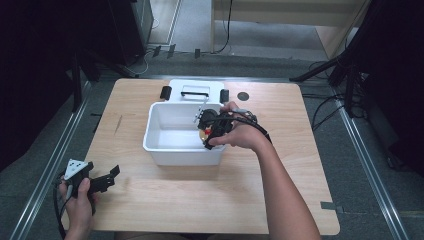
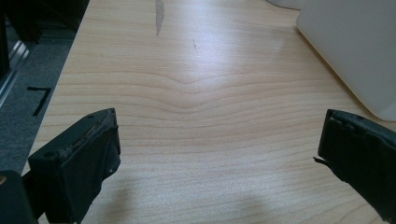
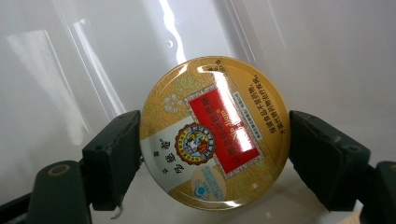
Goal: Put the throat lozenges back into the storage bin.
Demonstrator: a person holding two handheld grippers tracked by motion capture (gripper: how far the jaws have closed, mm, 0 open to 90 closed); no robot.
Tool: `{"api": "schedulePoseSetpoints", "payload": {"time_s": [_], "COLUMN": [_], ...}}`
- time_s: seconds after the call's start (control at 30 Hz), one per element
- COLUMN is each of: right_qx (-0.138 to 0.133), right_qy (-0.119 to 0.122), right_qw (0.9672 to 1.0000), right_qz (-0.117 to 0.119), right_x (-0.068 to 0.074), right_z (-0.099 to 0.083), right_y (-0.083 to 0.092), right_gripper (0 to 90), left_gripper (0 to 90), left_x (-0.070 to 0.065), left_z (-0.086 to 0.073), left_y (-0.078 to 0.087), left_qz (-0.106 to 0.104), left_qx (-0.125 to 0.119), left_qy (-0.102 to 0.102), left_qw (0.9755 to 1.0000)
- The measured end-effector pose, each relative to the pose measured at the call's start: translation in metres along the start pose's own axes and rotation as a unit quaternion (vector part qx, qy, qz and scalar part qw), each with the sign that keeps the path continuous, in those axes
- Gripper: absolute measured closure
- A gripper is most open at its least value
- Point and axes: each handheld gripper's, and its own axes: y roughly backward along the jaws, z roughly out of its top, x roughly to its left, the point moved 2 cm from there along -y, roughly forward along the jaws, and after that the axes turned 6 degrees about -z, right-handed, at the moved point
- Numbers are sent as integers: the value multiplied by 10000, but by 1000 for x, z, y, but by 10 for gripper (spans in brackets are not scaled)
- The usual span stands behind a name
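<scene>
Right gripper view showed our right gripper clamped on 1 round tin inside the white bin, at 12 o'clock on the table; we judged release came next, our left gripper idling wide.

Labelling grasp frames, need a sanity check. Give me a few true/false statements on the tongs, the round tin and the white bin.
1. The right tongs are shut on the round gold tin. True: a jaw presses each side of it.
2. The tin is held over the bare wooden table. False: it is inside the white bin, at its right end.
3. The left tongs are open and hold nothing. True: only table wood shows between the jaws.
4. The left tongs rest inside the bin. False: they sit at the table's near left corner, apart from the bin.
5. The tin's face has a red panel. True.
</scene>
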Motion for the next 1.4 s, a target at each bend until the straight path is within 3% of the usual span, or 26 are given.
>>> {"api": "schedulePoseSetpoints", "payload": {"time_s": [0.13, 0.6, 0.7, 0.97, 1.17, 1.4], "right_qx": [81, 253, 219, -184, -524, -702], "right_qy": [94, -142, -161, -394, -635, -843], "right_qw": [9999, 9991, 9993, 9990, 9966, 9939], "right_qz": [26, 321, 246, 90, 20, -130], "right_x": [2, -2, -2, -6, -9, -14], "right_z": [0, 1, 2, 4, 3, -9], "right_y": [-3, -2, 0, 18, 37, 54], "right_gripper": [207, 173, 147, 182, 194, 193], "left_gripper": [0, 0, 0, 0, 0, 0], "left_x": [0, 1, 1, 1, 1, 0], "left_z": [0, 0, 0, 0, 0, 0], "left_y": [0, 0, 0, 0, 0, 0], "left_qz": [-8, -2, -13, -13, 1, 8], "left_qx": [8, 15, 5, 4, 15, -1], "left_qy": [0, 21, 33, 28, 26, 3], "left_qw": [10000, 10000, 10000, 10000, 10000, 10000]}}
